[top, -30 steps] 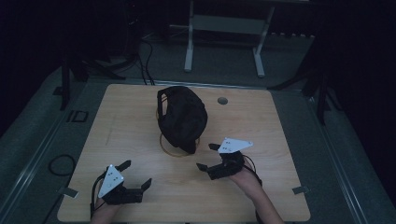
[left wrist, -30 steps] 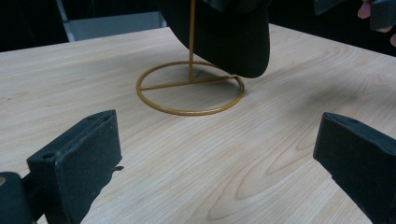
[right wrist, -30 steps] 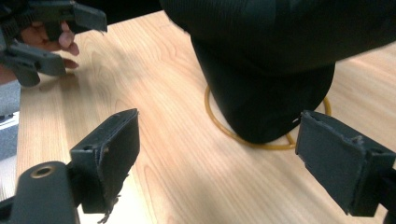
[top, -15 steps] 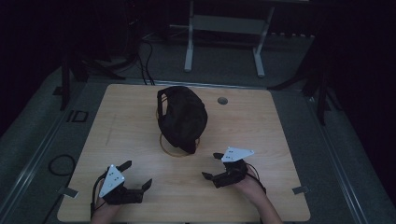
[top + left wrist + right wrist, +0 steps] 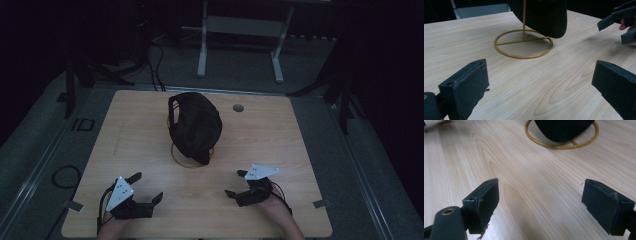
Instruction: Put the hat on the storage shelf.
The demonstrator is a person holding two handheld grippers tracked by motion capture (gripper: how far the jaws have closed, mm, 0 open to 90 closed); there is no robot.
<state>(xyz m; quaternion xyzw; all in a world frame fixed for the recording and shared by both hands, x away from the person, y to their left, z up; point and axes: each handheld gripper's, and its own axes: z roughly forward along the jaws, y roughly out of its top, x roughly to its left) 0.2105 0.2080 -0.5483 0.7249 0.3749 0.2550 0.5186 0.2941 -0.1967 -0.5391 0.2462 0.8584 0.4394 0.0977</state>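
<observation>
A black cap (image 5: 195, 126) hangs on its gold wire stand (image 5: 192, 159) mid-table, seemingly placed, while the left gripper (image 5: 147, 188) and right gripper (image 5: 236, 183) rest near, jaws apart, holding nothing.

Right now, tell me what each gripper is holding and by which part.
Nothing is held. The left gripper and right gripper are both open over the table, short of the black cap.
</observation>
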